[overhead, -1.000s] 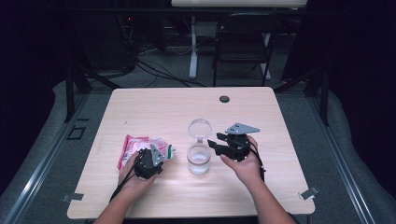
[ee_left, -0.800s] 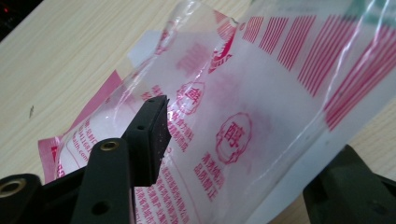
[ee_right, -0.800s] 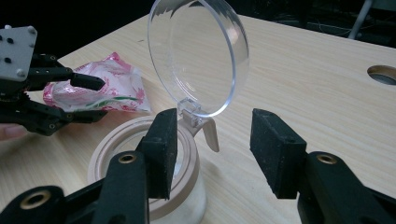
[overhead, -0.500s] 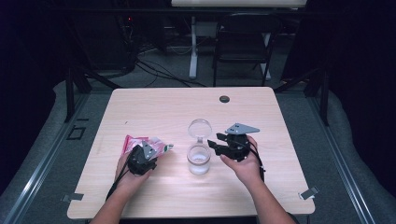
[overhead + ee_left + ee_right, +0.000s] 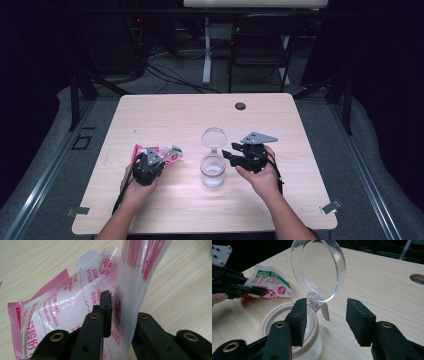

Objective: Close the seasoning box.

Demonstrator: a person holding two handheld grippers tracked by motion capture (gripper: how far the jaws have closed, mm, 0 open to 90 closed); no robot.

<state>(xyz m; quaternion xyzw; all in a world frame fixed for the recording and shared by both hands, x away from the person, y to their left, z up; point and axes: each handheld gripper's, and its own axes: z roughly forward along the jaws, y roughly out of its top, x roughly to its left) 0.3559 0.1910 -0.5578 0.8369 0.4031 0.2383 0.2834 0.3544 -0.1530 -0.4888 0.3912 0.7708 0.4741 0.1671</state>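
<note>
Hands come up from the bottom of the high view, and each one holds a black gripper over a pale wooden table (image 5: pixel 310 200).

The left gripper (image 5: pixel 159 159) is at a pink and white plastic bag (image 5: pixel 159 153) near the left front part of the table. Its jaws have just been closing, and the bag is between them. In the left gripper view the left gripper (image 5: pixel 117 312) pinches a fold of the bag (image 5: pixel 62 300), and the shiny plastic stands up between the two black jaws. The rest of the bag droops down to the wood.

The right gripper (image 5: pixel 231 155) sits just beside a clear jar (image 5: pixel 213 171) in the middle of the table. In the right gripper view the right gripper (image 5: pixel 327 320) has its jaws spread apart, and nothing is pressed between them. One jaw is right by the tan rim of the jar (image 5: pixel 287 325); I cannot tell if it touches.

The jar's round clear lid (image 5: pixel 318 270) is flipped up and stands tall behind the rim.

A small dark round hole (image 5: pixel 240 106) is in the table far from the hands.
</note>
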